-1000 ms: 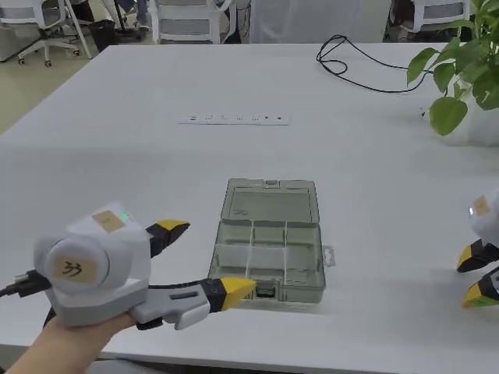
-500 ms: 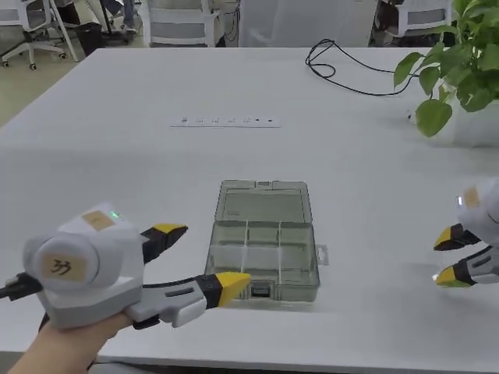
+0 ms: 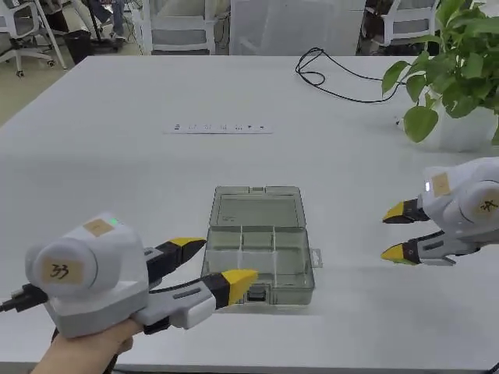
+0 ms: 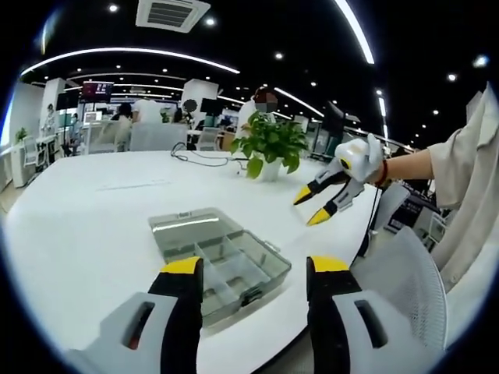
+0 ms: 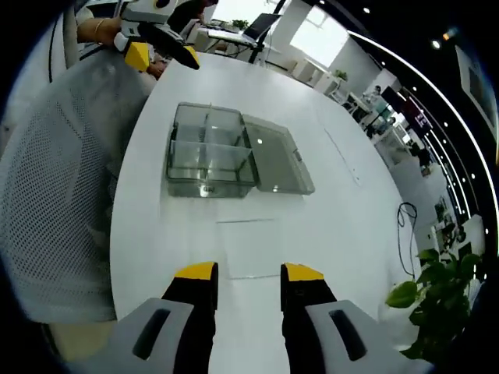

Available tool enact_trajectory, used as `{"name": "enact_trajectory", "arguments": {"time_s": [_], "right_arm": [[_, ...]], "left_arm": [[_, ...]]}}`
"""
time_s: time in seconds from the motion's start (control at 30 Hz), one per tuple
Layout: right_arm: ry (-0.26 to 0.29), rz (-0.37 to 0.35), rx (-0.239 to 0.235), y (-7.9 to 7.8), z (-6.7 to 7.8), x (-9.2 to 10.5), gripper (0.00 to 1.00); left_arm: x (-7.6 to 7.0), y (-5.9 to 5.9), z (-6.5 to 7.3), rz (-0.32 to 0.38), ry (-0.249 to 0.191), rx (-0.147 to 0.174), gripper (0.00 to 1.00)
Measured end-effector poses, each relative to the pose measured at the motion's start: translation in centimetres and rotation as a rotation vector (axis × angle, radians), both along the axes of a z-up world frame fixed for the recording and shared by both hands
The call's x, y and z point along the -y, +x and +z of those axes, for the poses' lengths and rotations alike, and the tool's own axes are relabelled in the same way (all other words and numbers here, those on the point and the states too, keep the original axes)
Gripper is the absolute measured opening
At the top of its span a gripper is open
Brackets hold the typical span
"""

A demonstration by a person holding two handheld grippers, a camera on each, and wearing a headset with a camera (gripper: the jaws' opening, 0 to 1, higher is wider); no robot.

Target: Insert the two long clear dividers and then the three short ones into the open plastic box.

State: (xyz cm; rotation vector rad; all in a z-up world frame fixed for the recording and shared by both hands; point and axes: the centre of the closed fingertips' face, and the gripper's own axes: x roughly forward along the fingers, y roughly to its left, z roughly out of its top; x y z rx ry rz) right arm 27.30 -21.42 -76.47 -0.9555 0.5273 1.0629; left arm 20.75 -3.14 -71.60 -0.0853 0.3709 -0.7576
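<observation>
Plastic box [image 3: 265, 243], seemingly divided, lies open near left claw [image 3: 224, 260].

I log a wide white worktop [image 3: 93, 156]. A leafy potted plant [image 3: 448, 47] sits at its far right corner, a black cable [image 3: 331, 78] loops on its far side, and a white power strip [image 3: 218, 128] lies mid-surface. Beyond its far edge stand office chairs [image 3: 179, 27]. Above it are curved ceiling light strips [image 4: 117, 53] and an air vent [image 4: 171, 13].

I'm seeing a smoky grey, see-through box [image 3: 257, 245] on my white table [image 3: 117, 171]. My left gripper [image 3: 217, 261] and right gripper [image 3: 393, 232]: pale grey bodies, black jaws, yellow tips. Green plant [image 3: 452, 54], black cable [image 3: 335, 78].
</observation>
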Motion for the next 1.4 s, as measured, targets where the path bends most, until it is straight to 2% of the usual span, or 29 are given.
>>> {"name": "enact_trajectory", "arguments": {"time_s": [0.17,0.33,0.77,1.0,1.4], "right_arm": [[0.028,0.058,0.022,-0.2,0.6,-2.3,0.32],[0.057,0.113,0.04,-1.2,1.5,-4.9,0.32],[0.131,0.237,0.074,-3.8,3.4,-10.8,0.32],[0.164,0.284,0.085,-4.9,4.3,-13.2,0.32],[0.192,0.325,0.109,-5.6,5.1,-15.2,0.32]], "left_arm": [[0.8,-0.4,0.1,-0.008,-0.041,-0.022,0.47],[1.5,-0.6,0.3,-0.009,-0.099,-0.05,0.43],[2.6,-0.4,0.4,-0.018,-0.202,-0.113,0.3],[2.8,-0.4,0.3,-0.024,-0.226,-0.138,0.25],[2.6,-0.2,0.0,-0.018,-0.251,-0.175,0.12]]}}
